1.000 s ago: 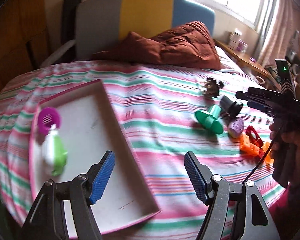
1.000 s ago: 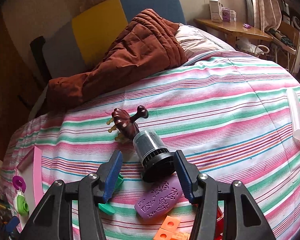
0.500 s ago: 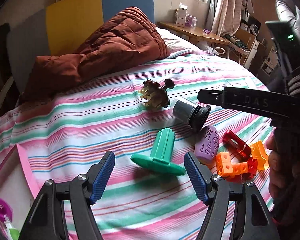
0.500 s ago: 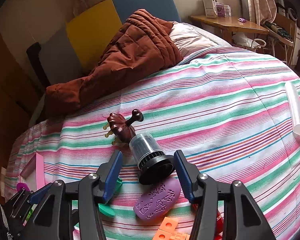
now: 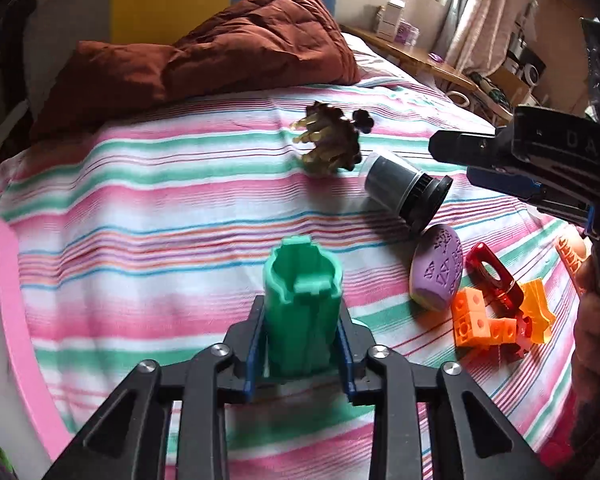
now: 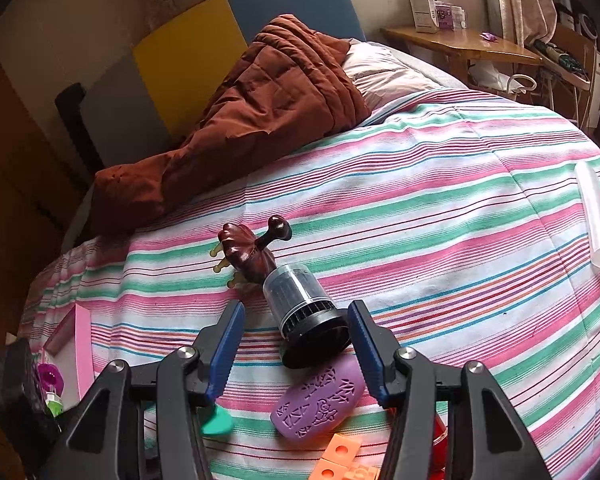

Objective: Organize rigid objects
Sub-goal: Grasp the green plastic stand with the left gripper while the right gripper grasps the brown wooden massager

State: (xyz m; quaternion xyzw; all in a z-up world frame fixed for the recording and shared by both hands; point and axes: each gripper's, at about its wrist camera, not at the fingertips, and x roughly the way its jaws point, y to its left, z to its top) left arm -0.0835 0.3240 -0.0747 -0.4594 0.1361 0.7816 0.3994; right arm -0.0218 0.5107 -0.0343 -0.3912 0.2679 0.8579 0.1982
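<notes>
My left gripper is shut on the stem of a green plastic piece on the striped bedspread. To its right lie a black and clear cylinder, a purple oval block, a red ring piece, orange cube blocks and a brown spiky toy. My right gripper is open, its blue pads either side of the cylinder's black end, not touching it. The purple block lies just below it.
A pink-rimmed white tray lies at the left; in the right wrist view it holds a purple and green item. A brown quilt lies at the bed's head. A clear tube lies far right.
My left gripper swung from the tray to the green piece, moved in and closed on its stem. My right gripper stayed open around the cylinder, barely moving.
</notes>
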